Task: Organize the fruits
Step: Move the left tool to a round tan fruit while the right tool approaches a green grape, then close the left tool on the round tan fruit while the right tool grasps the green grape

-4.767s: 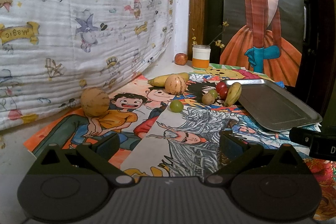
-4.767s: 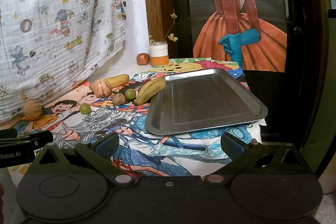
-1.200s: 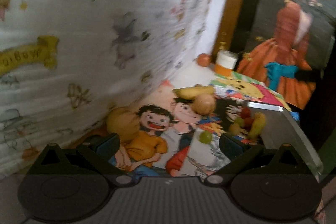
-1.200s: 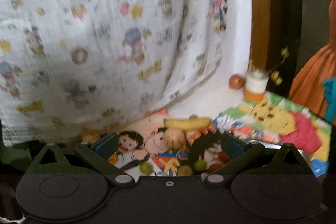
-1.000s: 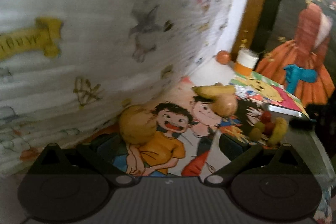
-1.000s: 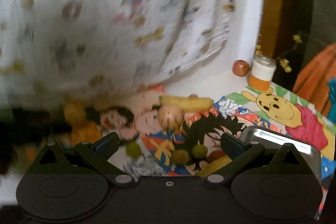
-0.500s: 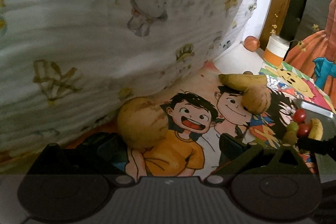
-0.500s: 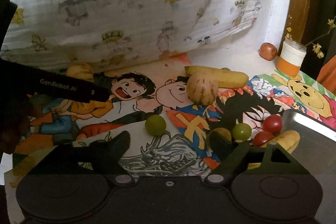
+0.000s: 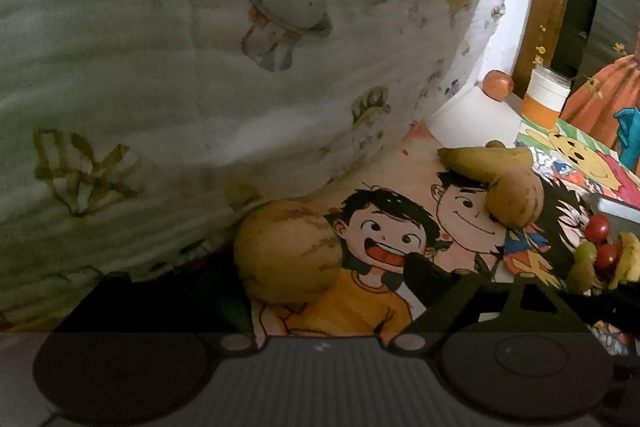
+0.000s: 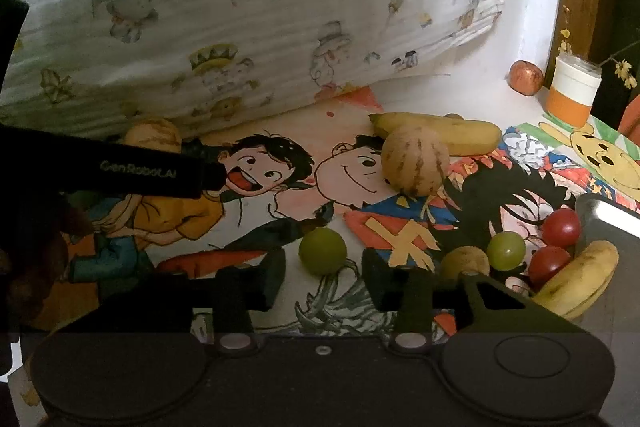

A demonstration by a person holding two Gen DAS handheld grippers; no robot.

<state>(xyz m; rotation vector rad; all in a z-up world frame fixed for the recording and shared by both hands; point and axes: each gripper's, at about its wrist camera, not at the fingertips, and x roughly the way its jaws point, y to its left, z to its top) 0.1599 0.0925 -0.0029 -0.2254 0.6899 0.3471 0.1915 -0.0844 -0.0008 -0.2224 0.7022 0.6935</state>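
Note:
A large tan melon (image 9: 286, 251) lies on the cartoon poster against the blanket. It sits between the jaws of my left gripper (image 9: 324, 287), which are closing; the right finger (image 9: 424, 275) stands clear of it, and the left one is lost in shadow. In the right wrist view a green grape (image 10: 322, 251) lies just ahead of my right gripper (image 10: 323, 277). Its jaws are closing on either side of the grape, with small gaps showing. The left gripper's black finger (image 10: 140, 167) crosses in front of the melon (image 10: 152, 137).
A striped small melon (image 10: 414, 161) and a banana (image 10: 440, 135) lie mid-poster. Right of them are tomatoes (image 10: 560, 227), another grape (image 10: 506, 250), a brown fruit (image 10: 466, 261) and a second banana (image 10: 576, 283) at the metal tray (image 10: 612, 223). An apple (image 10: 526, 77) and a cup (image 10: 574, 91) stand behind.
Both grippers have come down and forward to the fruit. The right jaws have narrowed a lot around the green grape. The left jaws have narrowed slightly beside the large melon.

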